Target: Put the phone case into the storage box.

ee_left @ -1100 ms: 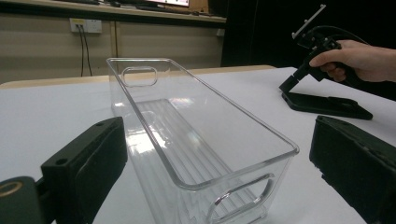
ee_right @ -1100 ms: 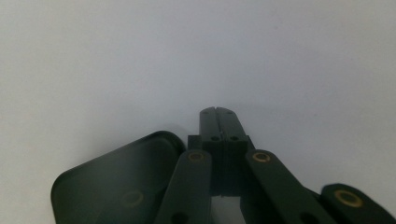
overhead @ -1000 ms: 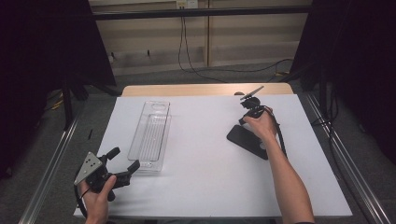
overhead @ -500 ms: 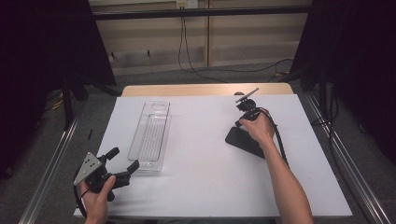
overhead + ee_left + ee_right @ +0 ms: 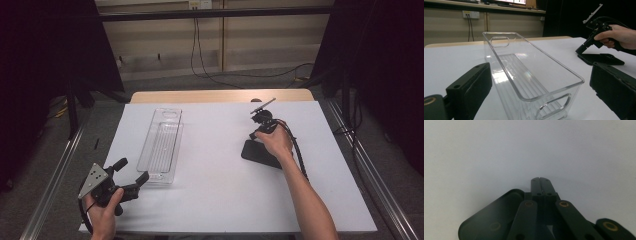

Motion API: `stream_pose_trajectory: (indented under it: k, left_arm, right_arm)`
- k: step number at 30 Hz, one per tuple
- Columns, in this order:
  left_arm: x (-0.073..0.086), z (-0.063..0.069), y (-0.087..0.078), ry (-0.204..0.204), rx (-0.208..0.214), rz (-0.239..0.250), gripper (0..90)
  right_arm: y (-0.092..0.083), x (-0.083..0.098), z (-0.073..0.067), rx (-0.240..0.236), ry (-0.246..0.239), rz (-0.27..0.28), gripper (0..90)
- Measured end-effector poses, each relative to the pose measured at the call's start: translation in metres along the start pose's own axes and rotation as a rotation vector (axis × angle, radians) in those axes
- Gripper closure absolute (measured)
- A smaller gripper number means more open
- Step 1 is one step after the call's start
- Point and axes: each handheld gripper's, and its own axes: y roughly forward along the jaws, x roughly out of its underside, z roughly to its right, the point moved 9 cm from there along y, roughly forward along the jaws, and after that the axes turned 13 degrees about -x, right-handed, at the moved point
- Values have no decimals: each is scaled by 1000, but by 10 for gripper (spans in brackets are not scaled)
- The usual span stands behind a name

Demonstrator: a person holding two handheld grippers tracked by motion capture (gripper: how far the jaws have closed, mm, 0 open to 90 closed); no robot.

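White table [image 5: 210, 200] fronts a beige wall. The clear plastic bin [image 5: 161, 145] lies empty, lengthwise. Left gripper [image 5: 131, 176] jaws spread wide beside it; right gripper [image 5: 257, 134] jaws closed on nothing, at a black pad [image 5: 260, 154].

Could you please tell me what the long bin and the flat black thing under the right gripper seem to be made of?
The bin looks like clear, glossy hard plastic: the table shows through its ribbed floor and the rims glint. The black pad looks like matte plastic or rubber; its dull, even surface leaves that open.
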Motion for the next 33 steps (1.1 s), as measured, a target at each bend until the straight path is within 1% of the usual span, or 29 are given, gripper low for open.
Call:
stream_pose_trajectory:
  k: [4, 8, 11, 13, 14, 16, 18, 22, 23, 28, 29, 30, 31, 32, 33]
  left_arm:
    - [0, 0, 0, -4, -3, 0, 41]
    - [0, 0, 0, -3, -2, 1, 42]
    - [0, 1, 0, -14, 2, 0, 41]
    - [0, 3, 0, -10, 4, 3, 41]
    - [-1, 3, -1, -9, 1, 5, 41]
    - [0, 1, 0, -9, -2, 2, 40]
    - [0, 1, 0, -12, -5, -1, 39]
    - [0, 1, 1, -7, -1, -2, 39]
    - [1, 2, 1, -10, -1, -3, 39]
    - [0, 3, 0, -11, 2, 1, 39]
    - [0, 3, 0, -13, 2, 1, 39]
    - [0, 4, 1, -11, 4, -1, 40]
    - [0, 4, 1, -5, 5, -1, 39]
    - [0, 4, 1, -9, 4, -3, 39]
    - [0, 3, 1, -6, 5, -2, 39]
  right_arm:
    - [0, 1, -1, -6, 3, 20, 900]
    - [-1, 3, -3, -11, 2, 18, 900]
    - [0, 4, -6, -13, -10, 10, 900]
    - [0, 5, -9, -8, -26, 8, 900]
    - [1, 6, -11, -15, -31, 10, 900]
    - [1, 8, -13, -28, -28, 15, 900]
    - [0, 10, -14, -30, -29, 14, 900]
    - [-1, 13, -18, -32, -46, 7, 900]
    - [-1, 14, -20, -38, -49, 5, 900]
    - [1, 15, -26, -37, -62, -7, 900]
    - [2, 14, -27, -40, -72, -7, 900]
    - [3, 14, -30, -47, -70, -5, 900]
    - [4, 14, -31, -46, -83, -8, 900]
    - [4, 14, -34, -40, -84, -7, 900]
    - [6, 14, -36, -53, -86, -3, 900]
